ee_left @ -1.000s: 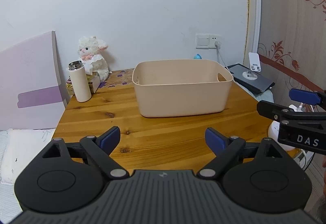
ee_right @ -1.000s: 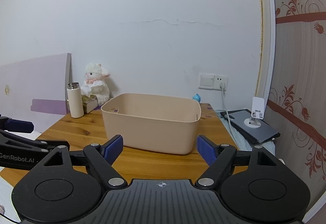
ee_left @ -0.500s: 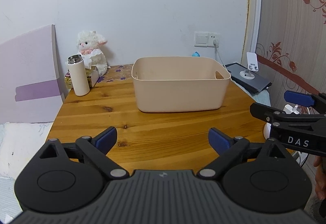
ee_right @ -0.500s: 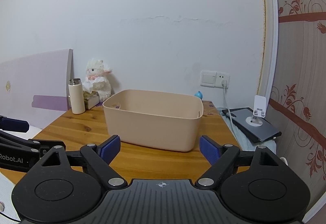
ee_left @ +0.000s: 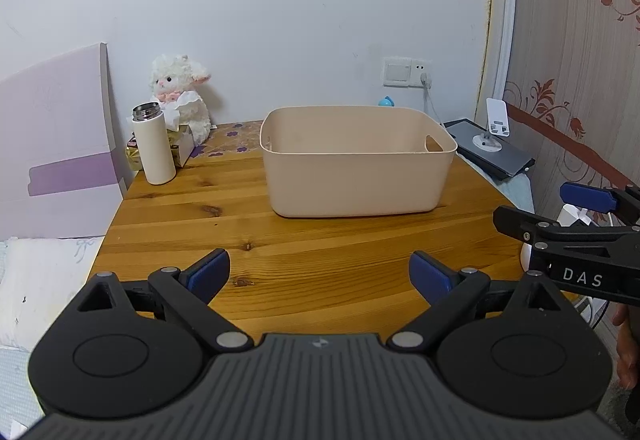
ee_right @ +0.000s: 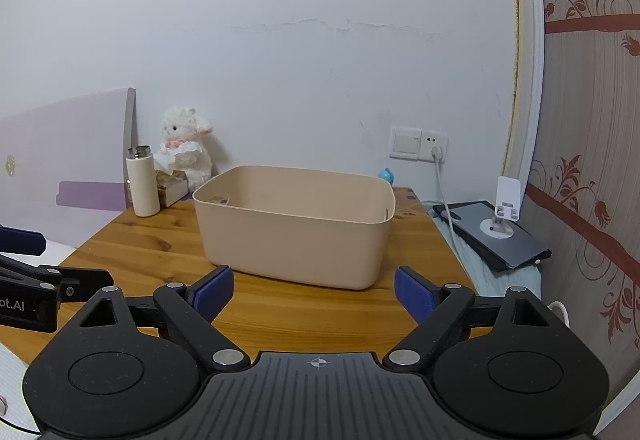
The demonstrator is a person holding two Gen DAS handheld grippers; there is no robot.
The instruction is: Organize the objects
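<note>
Evidently at the start, both claws, left (ee_left: 319, 274) and right (ee_right: 313, 291), hang spread and empty at the bench's (ee_left: 320, 252) near edge, so next comes reaching for the bottle (ee_left: 154, 143) at its far left corner to bring it to the bin (ee_left: 352, 176).

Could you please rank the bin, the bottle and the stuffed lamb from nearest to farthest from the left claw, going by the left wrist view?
1. Bin, straight ahead of the left claw, mid-table.
2. Bottle, far left of the table.
3. Stuffed lamb, behind the bottle, against the wall.
</note>
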